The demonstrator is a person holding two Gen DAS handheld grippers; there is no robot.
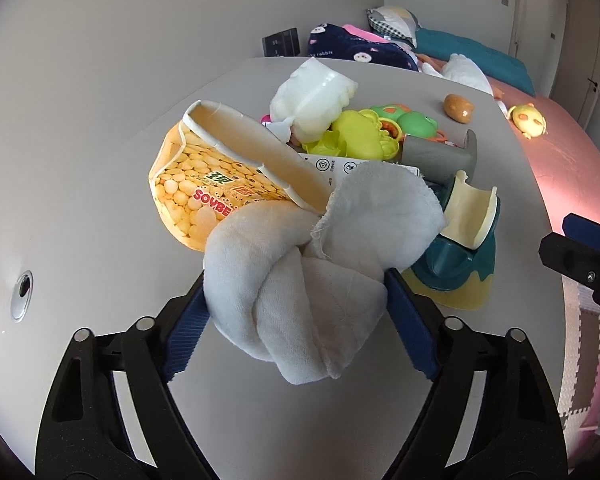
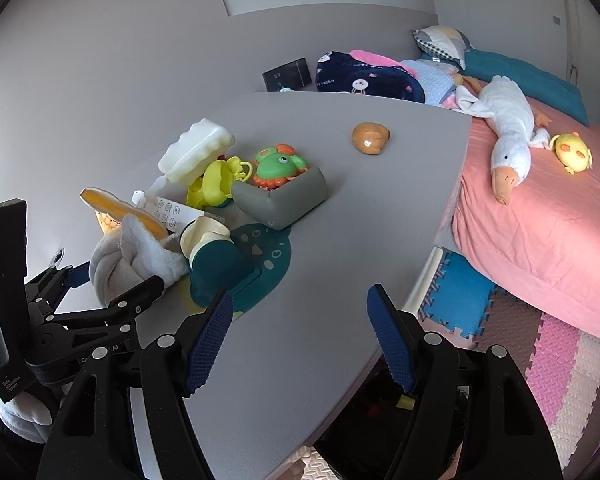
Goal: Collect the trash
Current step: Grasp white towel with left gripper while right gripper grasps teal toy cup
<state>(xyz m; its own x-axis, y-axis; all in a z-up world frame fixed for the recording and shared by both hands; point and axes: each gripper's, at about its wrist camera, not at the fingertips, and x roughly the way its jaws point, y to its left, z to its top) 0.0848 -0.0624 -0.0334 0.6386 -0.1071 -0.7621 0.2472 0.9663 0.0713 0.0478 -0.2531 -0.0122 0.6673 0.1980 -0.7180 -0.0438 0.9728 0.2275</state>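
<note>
Knotted white cloth sits between my left fingers, both blue pads pressing its sides; left gripper clamped on it, about midway open. The cloth lies at the near end of the clutter, touching a crushed soybean cup behind it and just beside a teal-and-cream toy. Further back: yellow and green toys, a grey corner piece, a white foam piece. A brown lump sits apart, bare surface around it. My right gripper hangs partly open, holding nothing, above clear surface near its right edge. Past that edge: foam floor mats and a pink bed.
</note>
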